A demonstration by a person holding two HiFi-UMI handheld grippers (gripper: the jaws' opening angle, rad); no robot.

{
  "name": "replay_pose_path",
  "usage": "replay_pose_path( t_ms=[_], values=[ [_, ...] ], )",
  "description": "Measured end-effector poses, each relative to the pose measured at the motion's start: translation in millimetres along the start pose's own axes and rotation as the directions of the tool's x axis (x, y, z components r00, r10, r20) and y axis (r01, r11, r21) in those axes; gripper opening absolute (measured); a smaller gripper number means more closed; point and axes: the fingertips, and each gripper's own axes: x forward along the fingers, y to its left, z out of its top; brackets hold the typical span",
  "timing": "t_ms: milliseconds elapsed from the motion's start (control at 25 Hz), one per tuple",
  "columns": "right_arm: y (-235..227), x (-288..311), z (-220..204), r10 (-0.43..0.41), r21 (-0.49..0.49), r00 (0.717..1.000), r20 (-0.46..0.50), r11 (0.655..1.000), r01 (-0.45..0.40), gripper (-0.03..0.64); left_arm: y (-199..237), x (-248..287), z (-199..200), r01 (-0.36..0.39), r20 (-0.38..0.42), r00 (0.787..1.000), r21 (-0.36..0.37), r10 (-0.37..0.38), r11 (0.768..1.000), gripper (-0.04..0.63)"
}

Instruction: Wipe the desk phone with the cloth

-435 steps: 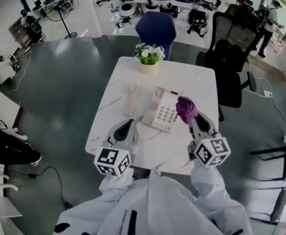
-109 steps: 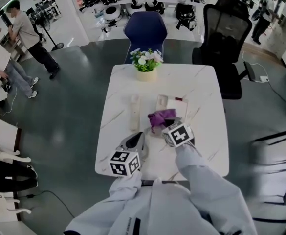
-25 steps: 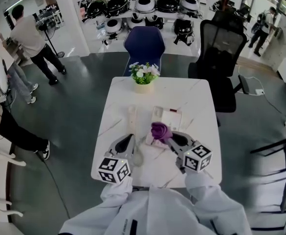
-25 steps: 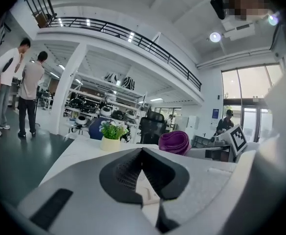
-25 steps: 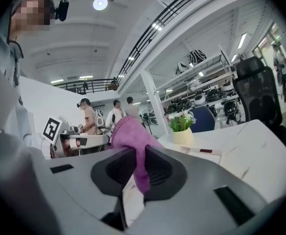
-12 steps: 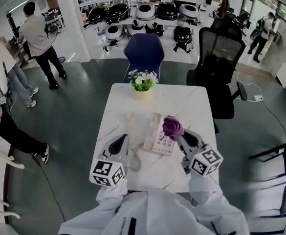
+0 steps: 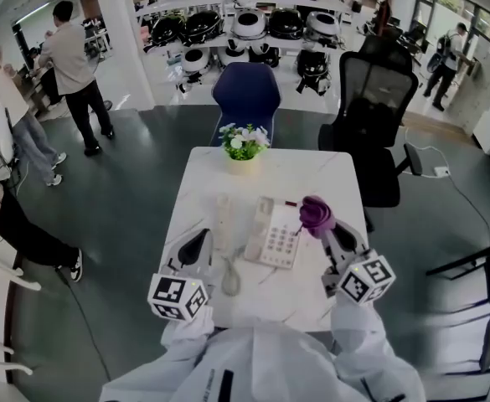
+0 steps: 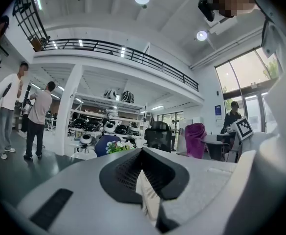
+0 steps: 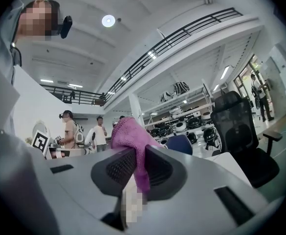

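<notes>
Risk sits left of the cream push-button desk phone [image 7: 274,234]: the loose cream handset [image 7: 224,212] lies off its cradle, and a hard stroke could drag it by its cord. Further left, the left gripper [image 7: 198,239] is closed and empty. At the phone's right edge, the right gripper [image 7: 327,229] pinches the bunched purple cloth [image 7: 316,212].

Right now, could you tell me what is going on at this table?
A person holds a gripper in each hand over a white marble table. The right gripper has its jaws shut on a bunched purple cloth, held up beside the right edge of the cream desk phone, apparently clear of it. The cream handset lies off the base, to its left. The left gripper hovers near the handset, jaws together and empty.
</notes>
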Motion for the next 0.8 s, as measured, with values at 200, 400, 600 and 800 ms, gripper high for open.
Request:
replay_pose_path(
  t_ms=[200,400,600,800],
  values=[
    [-1.5,-1.5,3.9,-0.004,-0.034,1.000,0.003,0.999,0.004,0.035,-1.3,1.3,4.1,-0.005,0.011,1.000,0.010,0.005,1.000,-0.002],
    [-4.0,-1.7,2.6,-0.005,-0.033,1.000,0.001,0.999,0.005,0.035,-3.6,3.5,5.4,-0.011,0.009,1.000,0.023,0.011,1.000,-0.002],
    [-7.6,-2.9,0.3,-0.006,-0.035,1.000,0.001,0.999,0.006,0.035,-6.4,5.5,6.2,-0.010,0.011,1.000,0.041,0.009,0.999,-0.002],
    [-9.6,-4.1,0.8,-0.007,-0.040,1.000,0.004,0.999,0.007,0.035,-9.0,7.8,9.1,-0.007,0.017,1.000,0.047,0.007,0.999,-0.002]
  ],
)
